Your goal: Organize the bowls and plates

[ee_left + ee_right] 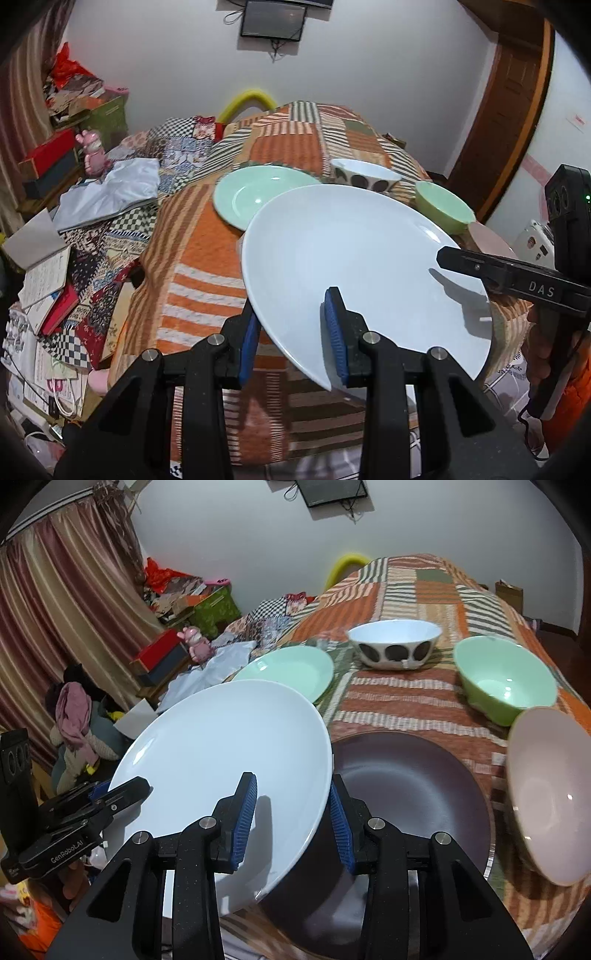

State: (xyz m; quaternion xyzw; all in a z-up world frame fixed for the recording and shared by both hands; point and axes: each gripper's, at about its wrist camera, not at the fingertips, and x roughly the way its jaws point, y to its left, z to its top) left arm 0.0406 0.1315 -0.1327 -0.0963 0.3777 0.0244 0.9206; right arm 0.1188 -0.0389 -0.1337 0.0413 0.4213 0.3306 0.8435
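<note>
a: left tool (291,336) and right tool (291,819) each clenched a rim of the white plate (221,746), held tilted above the brown plate (406,786)

b: an uneven pull could have slid it free

Left claw (295,332) and right claw (291,819) both clamped, angled downward.

Dim indoor light; fisheye warp, dark corners.
</note>
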